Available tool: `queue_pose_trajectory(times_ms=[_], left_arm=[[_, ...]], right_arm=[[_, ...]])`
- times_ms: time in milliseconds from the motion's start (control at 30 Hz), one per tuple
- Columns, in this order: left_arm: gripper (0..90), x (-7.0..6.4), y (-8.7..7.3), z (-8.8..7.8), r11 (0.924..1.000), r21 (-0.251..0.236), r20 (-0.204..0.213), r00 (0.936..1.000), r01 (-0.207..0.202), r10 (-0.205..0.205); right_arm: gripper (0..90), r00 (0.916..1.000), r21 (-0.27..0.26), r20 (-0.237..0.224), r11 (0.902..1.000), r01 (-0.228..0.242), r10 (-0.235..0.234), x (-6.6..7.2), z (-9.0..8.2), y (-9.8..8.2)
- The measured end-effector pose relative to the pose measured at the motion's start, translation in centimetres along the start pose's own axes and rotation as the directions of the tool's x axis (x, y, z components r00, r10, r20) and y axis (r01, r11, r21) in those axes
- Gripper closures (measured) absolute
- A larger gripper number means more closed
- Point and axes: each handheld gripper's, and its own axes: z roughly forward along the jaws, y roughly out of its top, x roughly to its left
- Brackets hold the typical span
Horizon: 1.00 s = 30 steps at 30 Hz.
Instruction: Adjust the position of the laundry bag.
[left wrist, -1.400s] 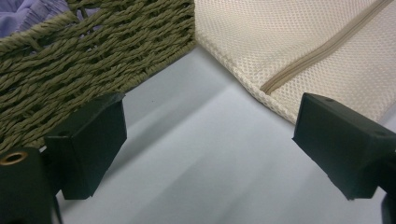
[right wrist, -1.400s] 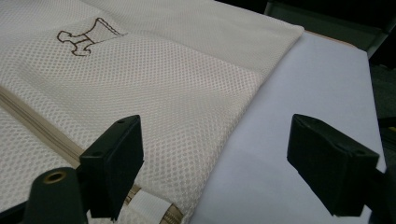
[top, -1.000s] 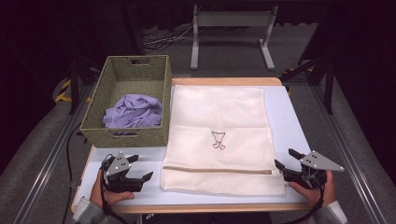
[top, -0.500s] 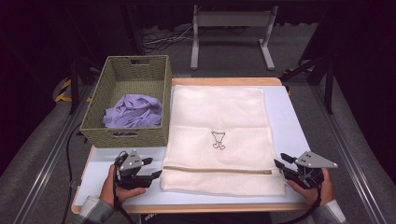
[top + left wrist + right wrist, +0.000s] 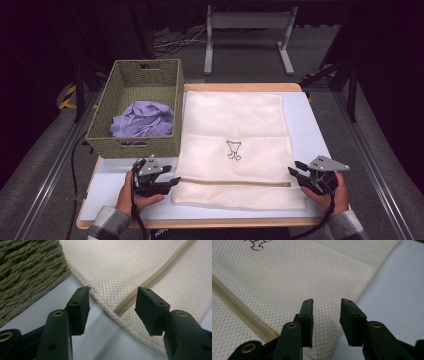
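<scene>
Lying flat on the pale blue counter [image 5: 310,125], beside the woven olive basket [image 5: 135,145]: cream mesh zippered laundry bag [image 5: 235,130]. Flanking its near edge, left hand-held gripper [image 5: 172,181] and right hand-held gripper [image 5: 292,173], jaws apart after just closing partway, clamping nothing.

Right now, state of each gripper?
Left gripper: open after closing partway, at the mesh bag's zipper end, holding nothing.
Right gripper: open, at the bag's edge, holding nothing.

The laundry bag [image 5: 235,145] under my tools is cream mesh cloth, finely perforated and matt, with a smooth beige zipper [image 5: 152,280]. My left tool [image 5: 112,306] has matt black plastic jaws with brass rivets. The basket [image 5: 134,142], upper left, is rough woven fibre; the desk [image 5: 310,125] is smooth and pale.
</scene>
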Motion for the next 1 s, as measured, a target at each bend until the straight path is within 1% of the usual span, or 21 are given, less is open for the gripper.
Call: queue_pose_trajectory(times_ms=[33,133,200,233,267,300,367,400,467,533,567,600,700,767,833,900,967,1000], left_arm=[[44.8,0.0,0.1,0.2,1.0000,0.003,-0.007,1.0000,0.001,-0.001],[45.1,-0.1,0.3,0.6,1.0000,0.009,-0.011,0.9999,0.003,-0.003],[47.0,-0.1,0.4,0.8,0.9999,0.016,-0.015,0.9999,0.000,0.000],[47.4,-0.1,0.4,1.0,0.9998,0.016,-0.014,0.9999,0.010,-0.009],[47.9,-0.2,0.5,1.2,0.9996,0.027,-0.014,0.9999,0.004,-0.004],[51.5,-0.2,0.5,1.2,0.9996,0.027,-0.014,0.9999,0.004,-0.004],[53.0,-0.2,0.6,1.4,0.9995,0.031,-0.016,0.9998,-0.009,0.010],[55.1,-0.2,0.7,1.4,0.9993,0.037,-0.020,0.9997,-0.010,0.011],[59.3,-0.2,0.7,1.6,0.9989,0.045,-0.012,0.9998,-0.013,0.014],[64.0,-0.2,0.8,1.7,0.9976,0.058,-0.010,0.9992,-0.037,0.038],[64.8,-0.3,0.9,1.8,0.9968,0.064,-0.013,0.9988,-0.047,0.047],[65.6,-0.3,0.9,1.9,0.9968,0.067,-0.015,0.9989,-0.044,0.045],[65.3,-0.3,0.9,2.0,0.9969,0.070,-0.021,0.9991,-0.035,0.037],[61.5,-0.2,0.9,2.1,0.9972,0.071,-0.025,0.9994,-0.023,0.025],[60.9,-0.2,0.8,2.1,0.9970,0.074,-0.025,0.9994,-0.020,0.022],[60.9,-0.2,0.8,2.2,0.9971,0.073,-0.030,0.9993,-0.018,0.020],[63.8,-0.3,0.8,2.2,0.9968,0.074,-0.026,0.9992,-0.030,0.032],[65.5,-0.3,0.8,2.2,0.9968,0.073,-0.022,0.9992,-0.033,0.035]], right_arm=[[63.9,1.0000,0.000,-0.003,1.0000,0.002,-0.002,0.0,0.1,0.1],[63.0,1.0000,0.004,-0.003,0.9999,0.009,-0.009,0.1,0.3,0.2],[62.5,0.9999,0.007,-0.002,0.9999,0.011,-0.011,0.1,0.4,0.3],[62.5,1.0000,0.008,-0.001,0.9999,0.008,-0.008,0.1,0.5,0.3],[62.4,1.0000,0.011,0.002,0.9999,0.004,-0.004,0.0,0.5,0.3],[62.4,1.0000,0.011,0.002,0.9999,0.004,-0.004,0.0,0.5,0.3],[61.8,0.9999,0.019,0.006,0.9998,-0.009,0.009,-0.2,0.7,0.2],[61.8,0.9999,0.025,0.008,0.9996,-0.013,0.013,-0.3,0.7,0.2],[61.9,0.9997,0.037,0.015,0.9991,-0.019,0.018,-0.4,0.9,0.2],[61.9,0.9996,0.044,0.017,0.9988,-0.024,0.023,-0.5,0.9,0.2],[61.8,0.9995,0.048,0.019,0.9985,-0.026,0.025,-0.5,1.0,0.2],[60.9,0.9992,0.057,0.021,0.9977,-0.036,0.035,-0.6,1.0,0.1],[57.9,0.9985,0.082,0.023,0.9953,-0.052,0.050,-0.9,1.3,-0.1],[58.0,0.9980,0.090,0.024,0.9941,-0.061,0.059,-1.0,1.4,-0.2],[58.7,0.9976,0.093,0.016,0.9933,-0.069,0.068,-1.1,1.5,-0.2],[61.6,0.9973,0.097,0.008,0.9925,-0.074,0.074,-1.1,1.6,-0.2],[64.9,0.9966,0.102,-0.008,0.9915,-0.081,0.082,-1.2,1.7,-0.2],[66.3,0.9952,0.105,-0.020,0.9902,-0.093,0.095,-1.3,1.7,-0.2]])
